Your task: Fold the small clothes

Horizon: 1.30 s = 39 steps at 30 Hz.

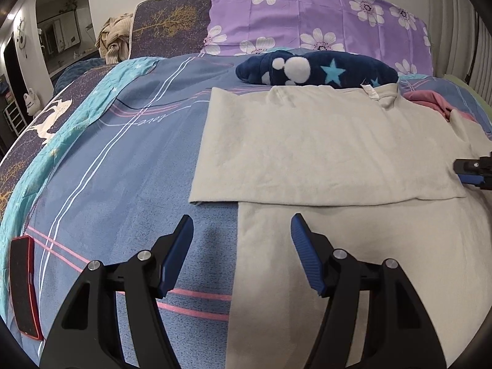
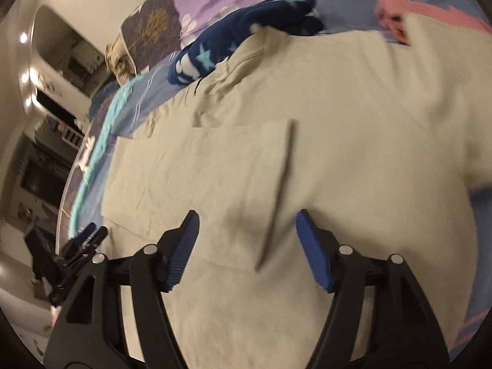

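Observation:
A beige T-shirt [image 1: 323,144] lies flat on the bed, its far part folded over the near part, and it fills the right wrist view [image 2: 307,169]. My left gripper [image 1: 242,230] is open and empty, low over the shirt's near left edge. My right gripper [image 2: 247,224] is open and empty just above the shirt, over a dark crease; it also shows at the right edge of the left wrist view [image 1: 473,172]. The left gripper appears at the left of the right wrist view [image 2: 83,243].
A blue striped bedsheet [image 1: 123,169] covers the bed. A navy star-patterned fleece [image 1: 316,72], a pink garment [image 1: 430,101] and a purple flowered pillow [image 1: 307,15] lie at the far side. A red-edged phone [image 1: 24,283] lies near the bed's left edge.

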Each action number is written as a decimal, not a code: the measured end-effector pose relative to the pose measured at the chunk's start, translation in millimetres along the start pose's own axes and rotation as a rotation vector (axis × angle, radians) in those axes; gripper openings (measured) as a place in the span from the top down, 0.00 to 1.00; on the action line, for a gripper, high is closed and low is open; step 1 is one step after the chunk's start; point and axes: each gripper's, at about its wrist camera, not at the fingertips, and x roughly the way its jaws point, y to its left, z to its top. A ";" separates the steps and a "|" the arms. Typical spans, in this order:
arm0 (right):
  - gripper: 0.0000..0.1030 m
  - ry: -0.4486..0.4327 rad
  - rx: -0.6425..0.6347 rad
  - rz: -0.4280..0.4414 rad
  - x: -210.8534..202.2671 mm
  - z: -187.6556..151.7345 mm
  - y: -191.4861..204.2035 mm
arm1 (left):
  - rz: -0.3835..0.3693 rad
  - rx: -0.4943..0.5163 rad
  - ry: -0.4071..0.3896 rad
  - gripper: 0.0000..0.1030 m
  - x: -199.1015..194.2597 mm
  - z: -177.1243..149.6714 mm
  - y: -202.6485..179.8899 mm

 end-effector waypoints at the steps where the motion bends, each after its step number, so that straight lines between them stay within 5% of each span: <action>1: 0.94 0.007 -0.023 -0.026 6.5 4.8 8.8 | 0.003 -0.006 0.006 0.36 1.2 0.0 1.0; 6: 0.96 -0.232 -0.068 0.010 -53.1 28.8 35.3 | 0.012 -0.027 0.009 0.34 0.7 -0.8 6.6; 9: 0.95 -0.316 -0.076 -0.067 -82.1 48.1 30.9 | 0.017 -0.035 0.021 0.33 3.3 -1.3 9.2; 12: 0.94 -0.295 -0.058 -0.143 -79.9 54.2 -2.1 | 0.017 -0.036 0.032 0.33 6.2 -2.1 9.2; 16: 0.88 -0.158 0.015 -0.265 -33.7 44.3 -53.0 | 0.027 -0.024 0.036 0.33 7.0 -1.0 6.0; 19: 0.86 -0.173 0.088 -0.251 -33.0 27.2 -72.9 | 0.034 -0.019 0.028 0.33 3.9 0.0 5.3; 21: 0.85 -0.212 0.077 -0.258 -47.1 20.4 -67.1 | 0.040 -0.023 0.011 0.34 -0.5 2.9 5.7; 25: 0.83 -0.244 -0.029 -0.177 -66.7 17.7 -31.2 | -0.042 -0.039 -0.067 0.69 -18.2 22.7 -2.9; 27: 0.83 -0.205 -0.065 -0.127 -57.6 12.8 -18.0 | -0.074 -0.004 -0.097 0.71 -21.2 35.3 -18.8; 31: 0.81 -0.089 -0.033 -0.202 -15.1 -3.0 -32.1 | -0.172 0.049 -0.062 0.68 4.0 48.8 -54.4; 33: 0.83 -0.123 0.001 -0.146 -24.0 -8.3 -40.5 | -0.155 0.058 0.045 0.60 39.1 40.8 -66.1; 35: 0.82 -0.147 0.042 -0.119 -48.0 -10.2 -48.7 | -0.153 0.060 0.046 0.58 47.2 36.2 -69.8; 39: 0.76 -0.386 0.168 -0.224 -138.2 -5.7 -107.3 | -0.199 0.031 0.049 0.53 50.2 35.5 -64.2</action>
